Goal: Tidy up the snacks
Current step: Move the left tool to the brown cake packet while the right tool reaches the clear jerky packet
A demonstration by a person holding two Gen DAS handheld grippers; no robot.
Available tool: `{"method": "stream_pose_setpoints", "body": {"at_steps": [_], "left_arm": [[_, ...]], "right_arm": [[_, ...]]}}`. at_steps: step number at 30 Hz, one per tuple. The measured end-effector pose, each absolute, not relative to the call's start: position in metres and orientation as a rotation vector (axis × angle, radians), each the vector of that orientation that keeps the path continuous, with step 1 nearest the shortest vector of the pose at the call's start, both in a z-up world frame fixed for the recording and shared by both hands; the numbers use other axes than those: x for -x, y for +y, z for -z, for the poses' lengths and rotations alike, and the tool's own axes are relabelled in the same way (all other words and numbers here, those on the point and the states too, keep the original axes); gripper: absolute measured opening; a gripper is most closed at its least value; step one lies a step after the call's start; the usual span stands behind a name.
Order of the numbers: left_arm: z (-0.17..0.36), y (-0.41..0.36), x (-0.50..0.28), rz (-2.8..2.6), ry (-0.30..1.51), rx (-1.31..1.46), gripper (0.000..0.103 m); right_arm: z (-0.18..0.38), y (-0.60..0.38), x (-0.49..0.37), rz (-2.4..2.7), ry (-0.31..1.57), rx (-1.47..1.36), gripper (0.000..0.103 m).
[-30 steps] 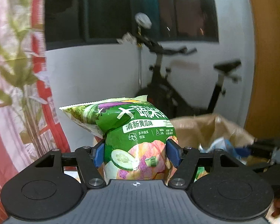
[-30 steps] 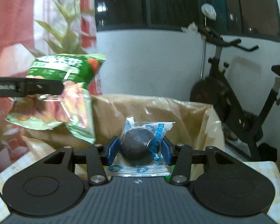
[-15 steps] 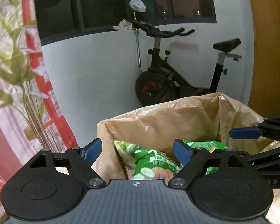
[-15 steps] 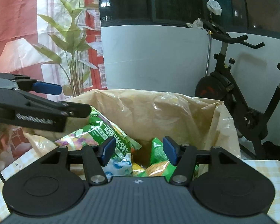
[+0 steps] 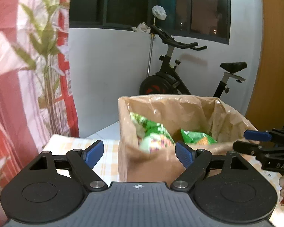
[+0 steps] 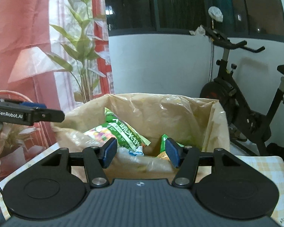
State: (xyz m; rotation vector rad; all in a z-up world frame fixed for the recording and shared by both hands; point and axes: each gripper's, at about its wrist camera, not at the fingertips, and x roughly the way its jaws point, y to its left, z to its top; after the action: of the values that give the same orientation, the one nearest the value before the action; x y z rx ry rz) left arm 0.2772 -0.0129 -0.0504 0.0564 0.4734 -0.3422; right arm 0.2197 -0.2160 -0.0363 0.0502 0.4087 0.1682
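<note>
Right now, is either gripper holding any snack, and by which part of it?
Nothing is held. The left gripper and right gripper both have open, empty jaws. The green crinkly snack packet lies loose inside the brown plastic-lined bag.

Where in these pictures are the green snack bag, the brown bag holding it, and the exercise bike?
Green snack bag [image 6: 123,132], right wrist view, printed front.
Brown bag [image 6: 179,111], right wrist view, inner back wall.
Exercise bike [image 5: 157,87], left wrist view, flywheel.

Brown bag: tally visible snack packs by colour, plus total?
Inside the brown bag:
Green packs: 2, the large green pack and a smaller green pack
Clear pack with blue print: 1, partly hidden
Total: 3 visible
</note>
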Motion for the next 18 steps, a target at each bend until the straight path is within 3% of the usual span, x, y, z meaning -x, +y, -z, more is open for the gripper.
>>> {"method": "stream_pose_setpoints", "body": {"at_steps": [11,18], "left_arm": [[0.113,0.01,-0.227,0.291,0.556,0.07,0.083],[0.155,0.009,-0.218,0.283,0.658,0.096,0.08]], "right_arm": [[0.071,-0.211,-0.15,-0.182,0.386,0.008,0.06],[0.121,-0.213,-0.147,-0.194,0.551,-0.004,0.06]]}}
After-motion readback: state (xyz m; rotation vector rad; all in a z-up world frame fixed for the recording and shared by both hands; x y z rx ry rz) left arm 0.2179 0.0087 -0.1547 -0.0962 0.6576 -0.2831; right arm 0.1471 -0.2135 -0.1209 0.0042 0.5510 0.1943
